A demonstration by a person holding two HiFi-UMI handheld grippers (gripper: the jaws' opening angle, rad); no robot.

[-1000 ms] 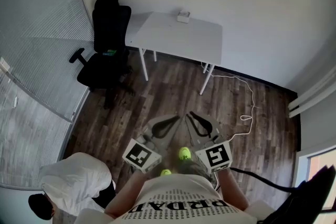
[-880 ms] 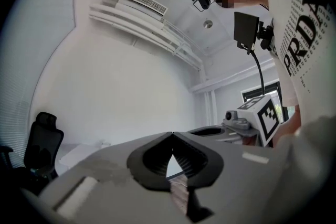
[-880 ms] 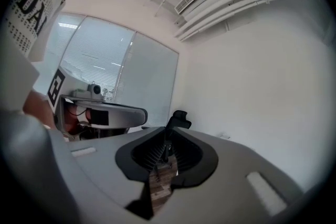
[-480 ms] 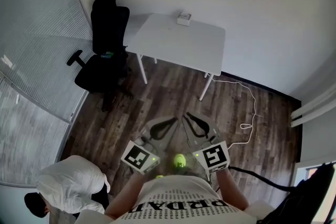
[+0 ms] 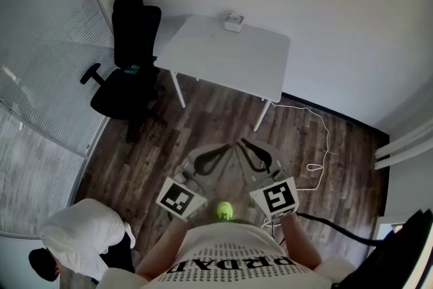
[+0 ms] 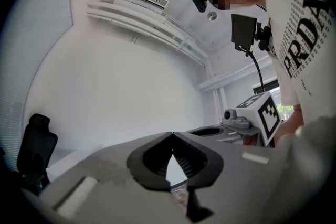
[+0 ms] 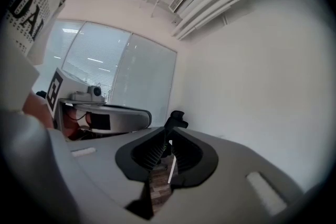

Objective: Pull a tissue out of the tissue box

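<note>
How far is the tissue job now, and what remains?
Done: nothing yet; the tissue box sits on the far edge of the white table, away from both grippers. In hand: nothing; the left gripper and right gripper are shut and empty, held before the person. Left: reach the table, grip a tissue, pull it out.

The floor is dark wood planking with visible grain and a dull sheen. The table has a smooth matt white top on thin white legs that look like painted metal. The chair is matt black. The wall is flat white paint. The left gripper and right gripper have matt grey plastic shells with ribbed black pads. The person's shirt is white printed cloth.
</note>
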